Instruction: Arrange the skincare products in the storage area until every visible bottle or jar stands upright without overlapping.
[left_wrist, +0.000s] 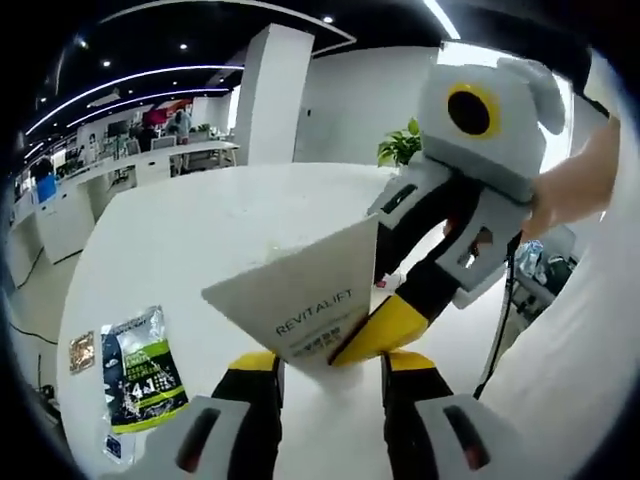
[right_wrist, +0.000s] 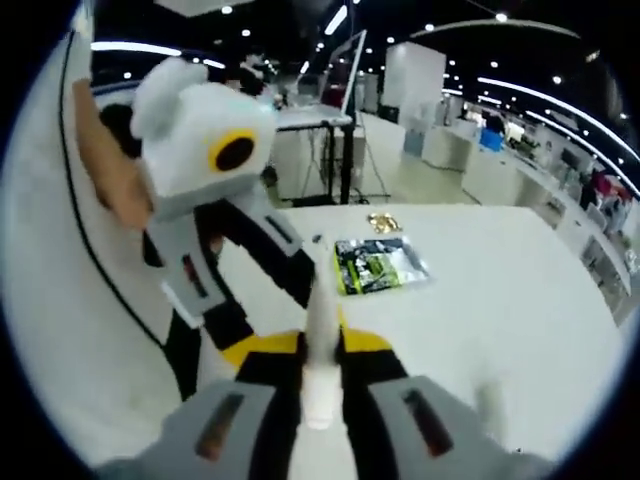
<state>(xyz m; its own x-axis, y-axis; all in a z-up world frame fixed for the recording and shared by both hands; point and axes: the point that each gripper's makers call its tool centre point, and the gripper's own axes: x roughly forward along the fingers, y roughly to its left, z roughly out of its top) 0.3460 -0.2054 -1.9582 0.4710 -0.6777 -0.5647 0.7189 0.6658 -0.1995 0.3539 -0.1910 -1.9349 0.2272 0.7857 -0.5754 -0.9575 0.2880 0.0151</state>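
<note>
revitalift carton held over the white table

the white carton (left_wrist: 300, 300) reads "revitalift", with smaller print below that is too fine to read. both grippers have it: the left gripper (left_wrist: 330, 365) pinches its lower edge between yellow-tipped jaws, and the right gripper (right_wrist: 320, 350) clamps the same carton (right_wrist: 322, 340), seen edge-on there. a green and black sachet (left_wrist: 145, 375) marked "4" and "1" lies flat on the white table (left_wrist: 200, 230), well apart from the carton, with a small gold packet (left_wrist: 82, 352) just beside it. behind stand office desks, a white column, a potted plant (left_wrist: 402, 148) and ceiling light strips.
</note>
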